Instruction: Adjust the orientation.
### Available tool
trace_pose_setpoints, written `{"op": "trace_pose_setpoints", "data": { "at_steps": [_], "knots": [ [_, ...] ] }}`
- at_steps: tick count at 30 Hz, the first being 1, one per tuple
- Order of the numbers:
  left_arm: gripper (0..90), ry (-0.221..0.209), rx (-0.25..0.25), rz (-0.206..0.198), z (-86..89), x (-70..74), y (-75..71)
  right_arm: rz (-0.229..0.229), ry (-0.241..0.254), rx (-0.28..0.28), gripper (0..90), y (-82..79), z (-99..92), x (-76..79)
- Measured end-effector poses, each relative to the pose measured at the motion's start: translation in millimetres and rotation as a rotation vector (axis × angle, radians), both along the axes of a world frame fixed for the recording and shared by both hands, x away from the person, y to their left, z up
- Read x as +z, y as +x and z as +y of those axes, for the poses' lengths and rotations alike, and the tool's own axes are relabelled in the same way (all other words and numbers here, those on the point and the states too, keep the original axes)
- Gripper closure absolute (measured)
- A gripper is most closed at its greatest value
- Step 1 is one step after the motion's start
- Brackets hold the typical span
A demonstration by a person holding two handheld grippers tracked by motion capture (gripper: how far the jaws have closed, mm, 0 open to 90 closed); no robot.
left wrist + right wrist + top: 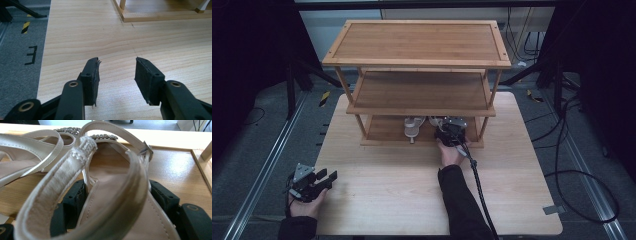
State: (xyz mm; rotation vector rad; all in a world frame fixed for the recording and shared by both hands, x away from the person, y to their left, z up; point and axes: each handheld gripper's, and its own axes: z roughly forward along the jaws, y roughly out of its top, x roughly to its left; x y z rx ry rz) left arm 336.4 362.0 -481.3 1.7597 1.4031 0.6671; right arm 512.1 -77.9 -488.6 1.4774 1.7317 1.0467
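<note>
Right hand-held gripper [447, 131]: clamped on sandal [120, 202], bottom shelf [384, 131]. Left hand-held gripper [117, 75]: jaws apart, near table [402, 185] left edge; bare wood ahead.

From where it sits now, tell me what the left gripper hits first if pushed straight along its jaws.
Probably nothing soon: the open left gripper faces bare pale wooden tabletop. Farther on, slightly right, stands the three-tier bamboo rack.

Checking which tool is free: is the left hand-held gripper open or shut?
Open. In its own view the two black pads stand apart with bare table between them, nothing held.
</note>
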Motion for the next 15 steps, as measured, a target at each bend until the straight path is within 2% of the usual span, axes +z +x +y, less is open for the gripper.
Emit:
{"op": "trace_pose_setpoints", "data": {
  "at_steps": [4, 6, 11, 15],
  "knots": [
    [52.8, 0.004, -0.004, 0.0, -0.7, 0.1, 0.0, 0.012, 0.013, 0.006, 35.3, -1.1, -1.6, -3.4],
    [52.8, 0.003, -0.003, 0.002, -0.6, 0.0, 0.0, 0.009, -0.014, 0.033, 33.5, -1.4, -1.8, -3.3],
    [52.7, 0.002, -0.004, 0.004, -0.8, -0.2, -0.1, 0.05, -0.003, 0.098, 22.9, -7.0, -4.1, -0.5],
    [52.7, 0.003, -0.004, 0.005, -0.9, -0.4, 0.0, 0.042, -0.014, 0.141, 21.4, -19.7, -9.8, 3.1]
  ]
}}
